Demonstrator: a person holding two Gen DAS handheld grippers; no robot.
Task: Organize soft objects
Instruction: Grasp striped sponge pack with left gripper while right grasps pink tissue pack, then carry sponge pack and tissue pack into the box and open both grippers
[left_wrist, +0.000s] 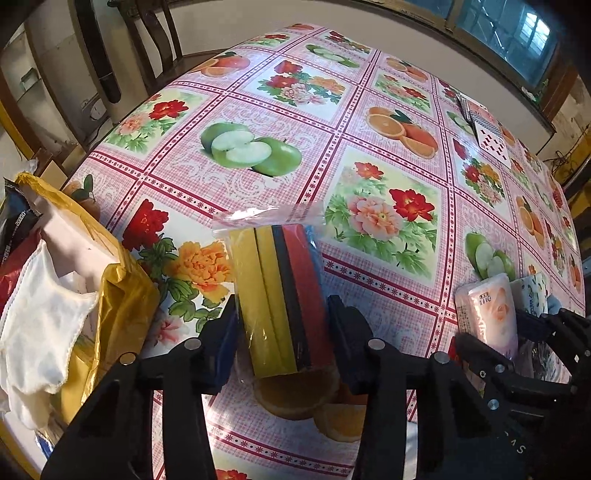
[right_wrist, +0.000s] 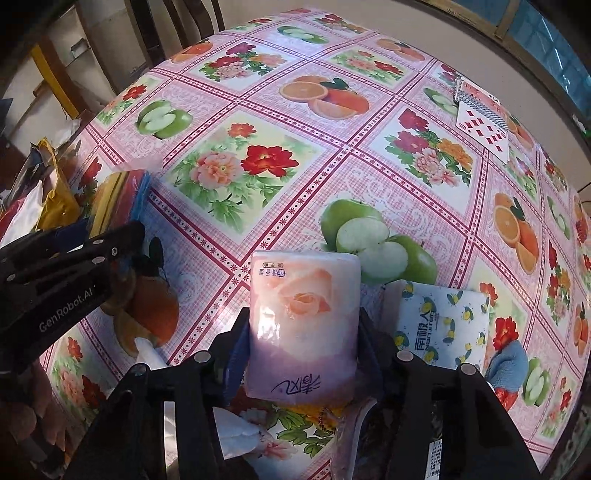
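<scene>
Glossy floral-and-fruit oilcloth covers the worktop (left_wrist: 369, 122), and both picks look made: at lower centre of the left view the left tool (left_wrist: 282, 332) clamps a clear-wrapped pack of yellow, black and red sponges (left_wrist: 280, 291), while at lower centre of the right view the right tool (right_wrist: 303, 332) squeezes a pink rose-printed tissue pack (right_wrist: 303, 317). Each tool points forward over the cloth, nearly level. Next, I judge, comes carrying each pack to its pile, perhaps the lemon-printed tissue pack (right_wrist: 443, 321) alongside, without crushing either.
</scene>
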